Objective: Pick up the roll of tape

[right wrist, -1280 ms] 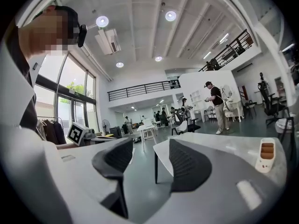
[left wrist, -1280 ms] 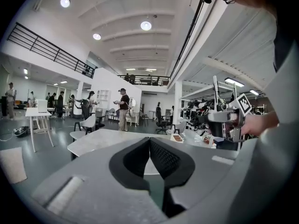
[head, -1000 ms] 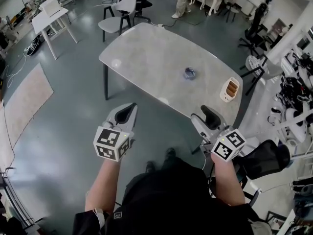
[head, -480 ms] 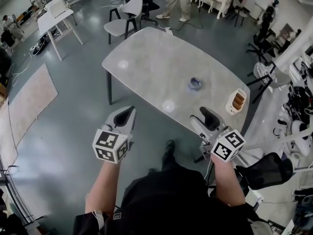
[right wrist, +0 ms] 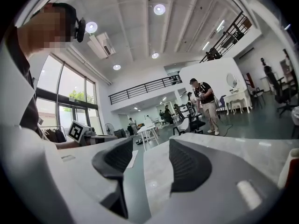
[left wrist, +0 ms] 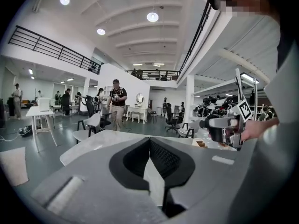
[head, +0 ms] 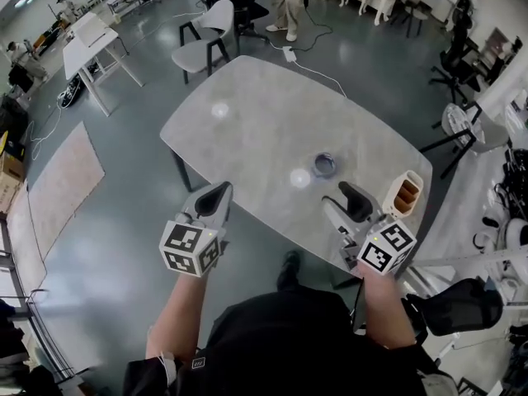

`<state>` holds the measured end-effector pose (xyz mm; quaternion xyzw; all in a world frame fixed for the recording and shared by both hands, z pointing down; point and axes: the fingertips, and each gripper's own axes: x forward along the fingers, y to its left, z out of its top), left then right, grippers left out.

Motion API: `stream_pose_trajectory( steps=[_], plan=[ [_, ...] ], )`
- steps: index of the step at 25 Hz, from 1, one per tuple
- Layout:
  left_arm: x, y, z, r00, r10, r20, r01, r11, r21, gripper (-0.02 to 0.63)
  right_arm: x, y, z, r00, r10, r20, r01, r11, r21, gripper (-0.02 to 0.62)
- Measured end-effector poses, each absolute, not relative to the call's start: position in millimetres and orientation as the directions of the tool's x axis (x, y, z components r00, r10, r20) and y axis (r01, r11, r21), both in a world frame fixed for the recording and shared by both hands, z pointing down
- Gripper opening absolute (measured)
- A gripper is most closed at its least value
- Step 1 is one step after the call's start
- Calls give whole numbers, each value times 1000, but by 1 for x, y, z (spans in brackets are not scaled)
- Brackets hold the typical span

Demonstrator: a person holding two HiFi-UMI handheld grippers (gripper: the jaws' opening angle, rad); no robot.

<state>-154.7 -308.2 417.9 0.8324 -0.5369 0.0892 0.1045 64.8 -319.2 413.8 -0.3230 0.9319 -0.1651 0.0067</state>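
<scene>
Right of centre in the head view, the roll of tape (head: 323, 165) lies on the pale, marbled surface (head: 247, 114). It sits ahead of both hand-held grippers and touches neither. The left hand-held gripper (head: 216, 195) hangs off the near-left edge of the surface, and its own view (left wrist: 149, 141) shows the dark pads meeting at the tips with nothing between them. The right hand-held gripper (head: 342, 205) hovers over the near edge, lower right of the roll. Its jaws stand apart (right wrist: 148, 164), framing only bare surface. A small slotted holder (head: 405, 193) stands just right of that gripper, near the roll.

We judge the roll to be light and stiff, a ring that should keep its shape under a firm pinch, though its smooth outer face may slip. The surest hold looks to be one jaw in the hollow core and one outside, clamping the wall. Spanning the whole ring is the alternative.

Much is hard to make out. The roll is small and bluish-grey in the head view, so we cannot tell the kind of tape, how thick it is wound, or whether an end hangs loose. Neither gripper view shows it at all.
</scene>
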Motion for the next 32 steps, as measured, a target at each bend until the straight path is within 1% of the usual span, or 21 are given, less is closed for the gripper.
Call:
stream_pose_trajectory(
  steps=[7,13,16,20,26,32],
  plan=[
    [-115,-374,428,417,-860,296,-907,-415,73,11,109,-393,426,-780,-620,90,-612,722,-323,236],
    [-110,-416,423,454,-845,281,-887,-458,55,11,113,-415,431,-754,-645,122,-645,694,-320,236],
    [-122,-431,418,478,-839,262,-875,-480,60,11,98,-423,434,-741,-653,156,-664,679,-313,236],
    [-144,-443,422,523,-816,247,-850,-521,79,11,72,-433,439,-704,-674,225,-710,661,-242,236],
    [-174,-457,437,571,-781,252,-818,-569,91,11,35,-444,457,-673,-671,311,-737,644,-205,236],
    [-171,-482,459,600,-758,256,-798,-590,124,11,33,-464,495,-640,-646,416,-754,632,-179,236]
  ],
)
